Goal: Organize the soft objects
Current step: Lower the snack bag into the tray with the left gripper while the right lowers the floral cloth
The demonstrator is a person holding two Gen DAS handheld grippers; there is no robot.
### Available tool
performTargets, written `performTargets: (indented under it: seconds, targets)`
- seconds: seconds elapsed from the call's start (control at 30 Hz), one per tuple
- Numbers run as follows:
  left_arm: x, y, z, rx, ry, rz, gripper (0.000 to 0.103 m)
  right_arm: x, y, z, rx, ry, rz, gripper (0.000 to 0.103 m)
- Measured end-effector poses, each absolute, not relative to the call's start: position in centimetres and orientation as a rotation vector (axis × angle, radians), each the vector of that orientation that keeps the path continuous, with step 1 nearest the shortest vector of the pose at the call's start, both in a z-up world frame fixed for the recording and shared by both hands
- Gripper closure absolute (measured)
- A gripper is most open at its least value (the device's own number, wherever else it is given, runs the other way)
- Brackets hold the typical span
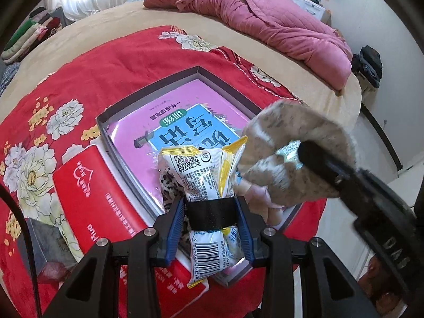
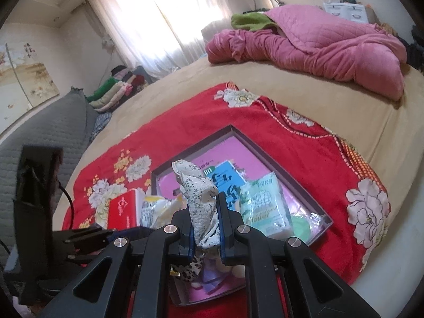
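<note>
Left gripper [image 1: 211, 212] clamped on white-and-yellow crinkly plastic snack packet [image 1: 205, 175], blue pads pressing both sides, packet standing upright above near edge of shallow grey-walled cardboard tray [image 1: 148, 90]. Right gripper [image 2: 205, 217] pinched tight on rolled pale floral-print fabric bundle [image 2: 197, 185], cloth sticking up between the pads, also over near end of tray. Seen from left wrist: same bundle [image 1: 294, 145] hanging to right of packet, above tray's right side. Inside tray: pink-and-blue printed booklet [image 1: 185, 122] flat on floor; pale green plastic wipes pack [image 2: 262, 204] toward right wall; leopard-print soft item [image 1: 169, 185] at near edge, partly hidden. Red glossy cardboard box [image 1: 92, 193] just left of tray, outside it. Tray on red flowered blanket [image 1: 106, 61] spread over tan bed [image 2: 265, 76]; crumpled pink quilt [image 2: 318, 50] well beyond tray.
</note>
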State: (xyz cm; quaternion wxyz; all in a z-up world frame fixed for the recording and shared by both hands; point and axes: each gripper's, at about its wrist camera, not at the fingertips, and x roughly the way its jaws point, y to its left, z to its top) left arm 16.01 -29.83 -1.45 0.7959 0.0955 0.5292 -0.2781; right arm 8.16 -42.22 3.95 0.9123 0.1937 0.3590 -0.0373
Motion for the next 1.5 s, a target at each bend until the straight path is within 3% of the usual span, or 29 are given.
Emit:
performTargets:
  seconds: [0.33,0.47,0.77,1.1,1.23,1.5]
  targets:
    - [16.7,-30.1,-2.6,0.207,1.156,-0.59,0.064,9.1,-42.4,1.5,0.314,0.781,-0.181,0.084]
    - [16.7,-30.4,-2.8,0.212,1.155,-0.589,0.064,9.3,-42.3,1.4,0.284,0.775,-0.197,0.074]
    - [17.2,-30.7,-3.6,0.219,1.168,-0.582,0.063,8.9,-42.8,1.8,0.245,0.756,-0.243,0.06]
    - [17.8,-31.6,-4.4,0.251,1.187,-0.565,0.063,8.4,-44.0,1.9,0.264,0.752,-0.281,0.058]
    - [18.1,-31.8,-4.5,0.26,1.193,-0.556,0.062,8.3,-44.3,1.9,0.272,0.751,-0.282,0.05]
    - [17.8,-31.9,-4.4,0.279,1.182,-0.555,0.057,8.0,-44.5,2.2,0.29,0.74,-0.277,0.049]
